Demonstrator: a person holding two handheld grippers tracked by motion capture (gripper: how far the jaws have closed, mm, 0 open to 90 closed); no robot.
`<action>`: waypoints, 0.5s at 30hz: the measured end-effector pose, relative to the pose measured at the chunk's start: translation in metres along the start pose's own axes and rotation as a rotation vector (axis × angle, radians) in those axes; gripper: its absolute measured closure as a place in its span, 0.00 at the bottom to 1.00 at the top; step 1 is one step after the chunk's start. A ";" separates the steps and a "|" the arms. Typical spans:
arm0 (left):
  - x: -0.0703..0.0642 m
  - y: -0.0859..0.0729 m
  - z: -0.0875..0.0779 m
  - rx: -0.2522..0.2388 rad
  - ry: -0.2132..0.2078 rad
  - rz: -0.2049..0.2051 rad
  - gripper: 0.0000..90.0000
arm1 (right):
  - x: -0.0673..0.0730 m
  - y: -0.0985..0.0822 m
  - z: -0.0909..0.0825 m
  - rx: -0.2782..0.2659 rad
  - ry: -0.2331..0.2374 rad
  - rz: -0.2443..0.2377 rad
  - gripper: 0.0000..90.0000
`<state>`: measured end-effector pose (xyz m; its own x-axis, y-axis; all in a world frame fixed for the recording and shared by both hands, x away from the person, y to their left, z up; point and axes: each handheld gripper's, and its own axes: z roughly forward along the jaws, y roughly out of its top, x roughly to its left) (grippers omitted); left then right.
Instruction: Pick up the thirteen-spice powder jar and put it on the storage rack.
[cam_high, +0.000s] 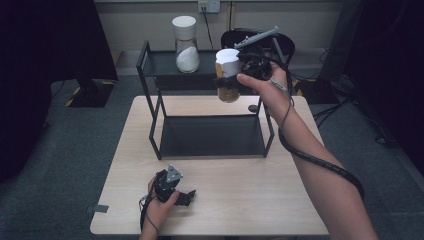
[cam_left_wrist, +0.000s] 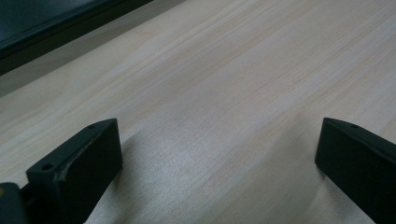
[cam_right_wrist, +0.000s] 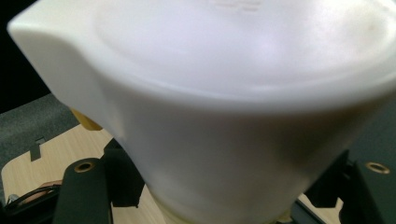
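Note:
A jar with a white lid and brownish contents (cam_high: 228, 76) hangs in the air over the right end of the black two-level shelf rack (cam_high: 150, 95). My right gripper (cam_high: 240, 66) is shut on it just below the lid; the right gripper view has the white lid (cam_right_wrist: 224, 93) close up between the black jaws. A second jar with a white lid and white contents (cam_high: 186, 45) stands upright on the rack's top shelf. My left gripper (cam_high: 186, 196) lies near the table's front edge, open, with bare wood (cam_left_wrist: 219, 116) between its fingers (cam_left_wrist: 79, 163).
The light wooden table (cam_high: 300, 200) carries the rack at its back half. A small dark round object (cam_high: 253, 108) lies on the table behind the rack's right leg. A black chair back (cam_high: 280, 45) stands beyond the table, and a cable trails from my right gripper along the forearm.

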<state>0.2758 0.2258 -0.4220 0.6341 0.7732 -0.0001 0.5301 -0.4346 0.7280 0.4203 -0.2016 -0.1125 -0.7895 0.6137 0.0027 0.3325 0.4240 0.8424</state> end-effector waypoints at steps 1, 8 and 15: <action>0.000 0.000 0.000 0.002 0.000 0.002 0.00 | 0.000 0.002 -0.001 -0.001 0.000 0.000 0.33; 0.000 0.000 0.000 0.002 0.000 0.001 0.00 | -0.001 0.024 -0.004 0.004 -0.006 0.000 0.33; 0.000 0.000 0.000 0.001 0.000 0.001 0.00 | -0.003 0.044 -0.006 -0.001 -0.021 0.005 0.33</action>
<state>0.2758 0.2257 -0.4219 0.6345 0.7730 0.0009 0.5301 -0.4359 0.7274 0.4342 -0.1888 -0.0724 -0.7768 0.6297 -0.0043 0.3362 0.4204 0.8428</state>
